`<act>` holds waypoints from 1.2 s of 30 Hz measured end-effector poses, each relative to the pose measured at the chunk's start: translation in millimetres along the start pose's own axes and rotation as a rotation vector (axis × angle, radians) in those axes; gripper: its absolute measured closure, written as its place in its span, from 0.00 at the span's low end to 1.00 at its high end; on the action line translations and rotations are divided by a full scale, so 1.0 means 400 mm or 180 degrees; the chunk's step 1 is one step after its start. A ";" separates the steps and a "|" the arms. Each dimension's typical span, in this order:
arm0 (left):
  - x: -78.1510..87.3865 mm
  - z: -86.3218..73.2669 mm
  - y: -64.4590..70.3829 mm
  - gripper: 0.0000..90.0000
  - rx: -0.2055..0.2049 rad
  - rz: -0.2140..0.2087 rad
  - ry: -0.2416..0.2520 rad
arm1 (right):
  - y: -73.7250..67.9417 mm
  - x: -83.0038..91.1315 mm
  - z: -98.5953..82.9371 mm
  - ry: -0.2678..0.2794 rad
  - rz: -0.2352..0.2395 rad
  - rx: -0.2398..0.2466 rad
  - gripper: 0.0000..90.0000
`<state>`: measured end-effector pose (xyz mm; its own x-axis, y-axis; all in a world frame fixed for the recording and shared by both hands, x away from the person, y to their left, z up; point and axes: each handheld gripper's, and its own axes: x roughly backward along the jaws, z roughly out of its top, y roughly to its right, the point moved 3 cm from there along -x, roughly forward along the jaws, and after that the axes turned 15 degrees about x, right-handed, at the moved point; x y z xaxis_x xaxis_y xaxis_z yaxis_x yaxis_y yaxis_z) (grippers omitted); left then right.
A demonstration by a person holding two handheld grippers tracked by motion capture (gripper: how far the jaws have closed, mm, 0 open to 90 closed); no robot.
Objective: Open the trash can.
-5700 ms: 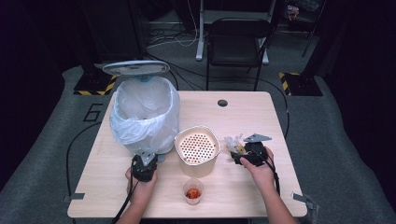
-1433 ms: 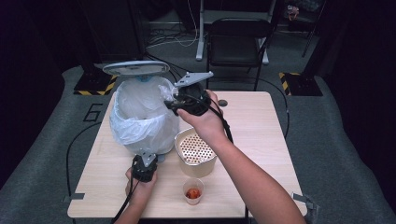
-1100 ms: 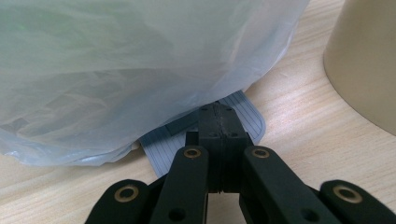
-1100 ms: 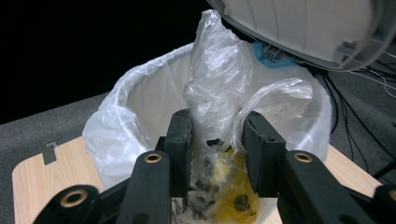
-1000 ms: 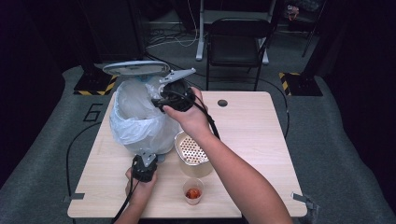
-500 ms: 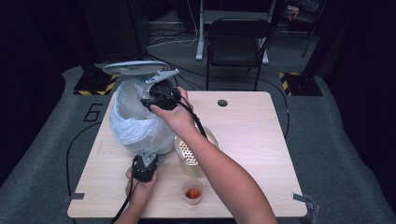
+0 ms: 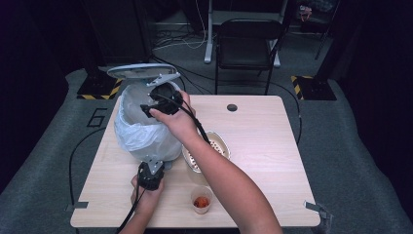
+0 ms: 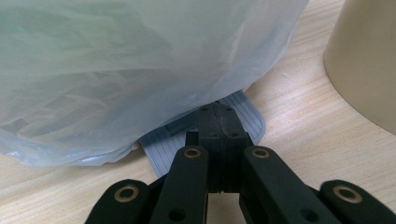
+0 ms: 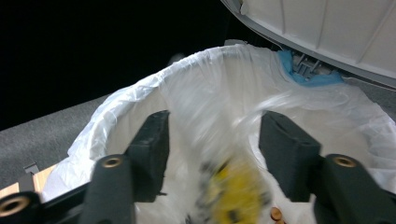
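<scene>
Two jaws apart over bin liner (image 9: 224, 93); yellow scrap (image 9: 238, 191) blurred inside.

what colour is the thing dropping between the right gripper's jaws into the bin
Yellow with dark patches, blurred, inside the white bin liner; the right gripper view shows the falling thing best.

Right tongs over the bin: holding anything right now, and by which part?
Nothing. The right tongs are open above the lined bin; a blurred yellow scrap sits below the jaws, not gripped. The left tongs press shut on the bin's pedal.
</scene>
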<state>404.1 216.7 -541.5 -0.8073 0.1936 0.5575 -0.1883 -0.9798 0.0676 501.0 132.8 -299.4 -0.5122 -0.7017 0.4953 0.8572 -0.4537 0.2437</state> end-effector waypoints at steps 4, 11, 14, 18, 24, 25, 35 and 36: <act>0.000 0.000 0.000 1.00 0.0003 -0.0002 -0.0001 | -0.005 0.017 -0.002 0.0031 -0.0007 0.0045 0.44; 0.000 0.000 -0.001 1.00 0.0012 -0.0010 0.0008 | -0.023 0.081 -0.017 0.0041 -0.0019 0.0141 0.44; -0.001 0.000 -0.002 1.00 0.0028 -0.0018 0.0010 | -0.032 0.129 -0.032 0.0064 -0.0026 0.0233 0.44; 0.000 0.000 -0.001 1.00 0.0005 -0.0005 0.0001 | -0.040 0.192 -0.071 0.0109 -0.0039 0.0231 0.43; -0.002 0.000 0.000 1.00 0.0010 -0.0001 0.0031 | -0.071 0.268 -0.170 0.0095 -0.0039 0.0307 0.44; -0.001 0.000 0.000 1.00 0.0006 -0.0002 0.0013 | -0.078 0.279 -0.190 0.0090 -0.0056 0.0274 0.44; -0.001 0.000 0.001 1.00 -0.0014 0.0010 0.0015 | -0.154 0.358 -0.364 0.0020 -0.0135 0.0398 0.35; 0.000 0.000 0.001 1.00 -0.0021 0.0018 0.0013 | -0.162 0.363 -0.378 0.0009 -0.0144 0.0377 0.34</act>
<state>404.0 216.3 -541.6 -0.8106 0.1883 0.5545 -0.1874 -0.9805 0.0590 363.0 -22.9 -369.4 -0.5505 -0.6836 0.4792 0.8334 -0.4169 0.3627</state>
